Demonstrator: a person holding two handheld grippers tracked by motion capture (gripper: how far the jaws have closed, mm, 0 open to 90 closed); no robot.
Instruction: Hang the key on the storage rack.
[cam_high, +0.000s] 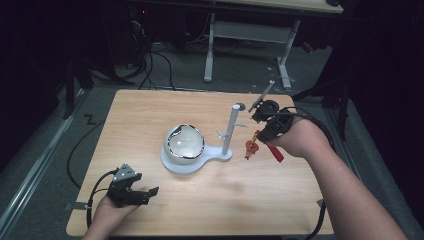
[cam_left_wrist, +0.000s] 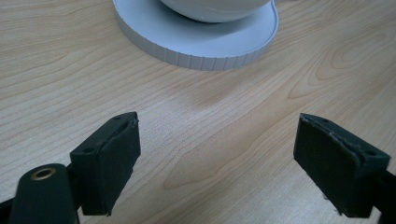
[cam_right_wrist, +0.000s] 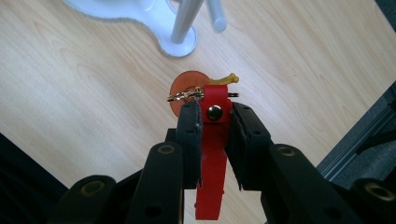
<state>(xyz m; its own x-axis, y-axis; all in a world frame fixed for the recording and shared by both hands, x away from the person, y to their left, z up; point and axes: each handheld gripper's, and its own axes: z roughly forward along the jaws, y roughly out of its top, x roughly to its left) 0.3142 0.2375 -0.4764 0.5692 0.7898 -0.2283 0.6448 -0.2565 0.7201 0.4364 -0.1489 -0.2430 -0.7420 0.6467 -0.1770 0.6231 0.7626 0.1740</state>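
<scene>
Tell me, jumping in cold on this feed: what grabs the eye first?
The red strap keychain stands out most: the right gripper is shut on it right of the grey post, an orange disc and gold clasp dangling off its end. Next is the shiny bowl on the white stand base at the table's middle. The left gripper rests open near the front left edge.

Both forearms were bare with no sleeves, each hand carried a black two-jaw gripper, the left gripper (cam_high: 131, 189) at the lower left topped by a grey three-cornered plate and trailing a black cable, the right gripper (cam_right_wrist: 215, 133) showing brass-ringed screw holes in its thick black jaws.
</scene>
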